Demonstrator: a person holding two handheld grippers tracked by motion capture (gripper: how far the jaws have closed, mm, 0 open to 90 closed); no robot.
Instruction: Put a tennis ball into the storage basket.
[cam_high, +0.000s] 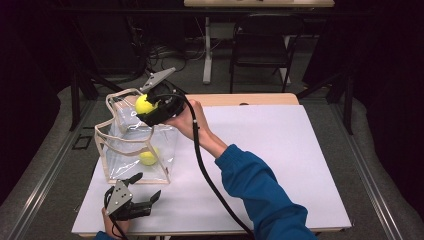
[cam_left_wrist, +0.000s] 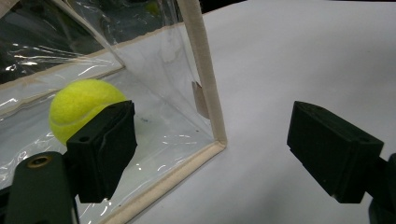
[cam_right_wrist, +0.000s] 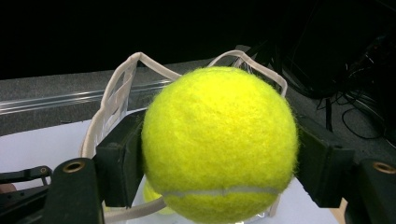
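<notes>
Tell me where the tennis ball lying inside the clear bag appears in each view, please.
High view: ball in the bag, left of centre, low behind the front wall.
Left gripper view: ball at left, behind the near jaw.
Right gripper view: a sliver below the held ball.
Shared landmark: the bag's cream trim.

Two tennis balls: one tennis ball (cam_high: 143, 104) at the bag's mouth, toward 12 o'clock, and a second tennis ball (cam_high: 148, 157) inside on its floor. One clear bag (cam_high: 120, 150) with cream trim. Two grippers: right gripper (cam_high: 148, 106) and left gripper (cam_high: 145, 189) at 6 o'clock. One white counter (cam_high: 280, 165).
</notes>
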